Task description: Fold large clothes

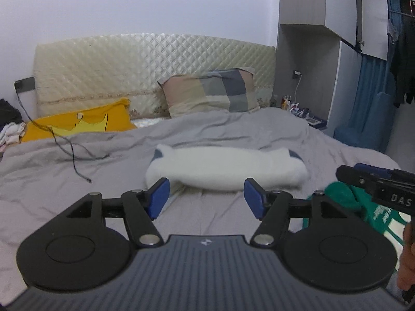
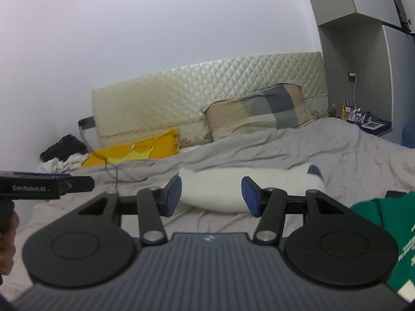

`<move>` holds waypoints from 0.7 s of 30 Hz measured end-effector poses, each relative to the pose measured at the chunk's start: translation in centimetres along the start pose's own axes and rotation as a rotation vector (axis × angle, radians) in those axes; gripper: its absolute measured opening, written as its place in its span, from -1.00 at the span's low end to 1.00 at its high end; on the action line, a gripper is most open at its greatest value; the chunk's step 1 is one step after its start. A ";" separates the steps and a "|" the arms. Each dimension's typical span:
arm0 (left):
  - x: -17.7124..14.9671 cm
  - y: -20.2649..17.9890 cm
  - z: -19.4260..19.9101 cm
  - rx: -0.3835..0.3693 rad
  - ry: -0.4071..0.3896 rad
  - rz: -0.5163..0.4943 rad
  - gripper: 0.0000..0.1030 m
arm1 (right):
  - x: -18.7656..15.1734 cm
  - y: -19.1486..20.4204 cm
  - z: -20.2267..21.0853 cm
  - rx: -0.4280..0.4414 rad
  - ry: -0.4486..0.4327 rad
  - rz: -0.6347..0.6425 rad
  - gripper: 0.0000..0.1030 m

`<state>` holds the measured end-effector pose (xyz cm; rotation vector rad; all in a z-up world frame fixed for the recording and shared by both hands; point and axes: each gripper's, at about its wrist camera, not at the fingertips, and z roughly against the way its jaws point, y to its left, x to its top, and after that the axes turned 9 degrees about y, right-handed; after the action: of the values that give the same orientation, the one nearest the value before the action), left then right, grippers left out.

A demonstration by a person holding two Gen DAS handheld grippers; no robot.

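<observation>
both grippers hover side by side above the grey duvet (image 1: 77, 171), level and pointing at the headboard. left gripper (image 1: 206, 198) and right gripper (image 2: 210, 196) are spread wide, holding nothing. green garment (image 1: 345, 202) lies crumpled just to the right, nearer the right hand. beyond, a folded white garment (image 1: 228, 168) lies crosswise.

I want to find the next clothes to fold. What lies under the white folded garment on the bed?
The white folded garment rests on the grey bed cover. Only that cover shows around it; whatever is directly beneath is hidden.
</observation>
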<state>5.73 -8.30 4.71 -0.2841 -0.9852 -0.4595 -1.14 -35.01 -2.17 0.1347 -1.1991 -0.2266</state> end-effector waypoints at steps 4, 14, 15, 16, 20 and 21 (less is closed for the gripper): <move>-2.9 -0.1 1.3 0.000 -0.002 -0.007 0.35 | -1.9 0.8 0.6 0.006 0.019 0.002 0.07; -7.0 -1.9 1.5 -0.030 -0.033 0.008 0.40 | -5.5 1.7 0.8 -0.007 0.049 0.030 0.07; -7.3 -1.9 1.2 -0.034 -0.028 0.016 0.40 | -5.8 1.7 0.7 -0.009 0.052 0.031 0.07; -7.5 -1.8 0.8 -0.036 -0.024 0.022 0.40 | -6.0 1.6 0.6 -0.015 0.055 0.034 0.07; -8.1 -1.8 0.1 -0.024 -0.006 0.022 0.40 | -7.0 1.2 0.2 -0.032 0.075 0.034 0.07; -8.2 -1.8 0.2 -0.025 -0.007 0.029 0.40 | -7.2 1.1 0.2 -0.035 0.079 0.031 0.07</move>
<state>0.87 -7.81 -2.11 -0.3222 -0.9817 -0.4447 -3.67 -32.23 -8.38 0.0935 -1.1169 -0.2136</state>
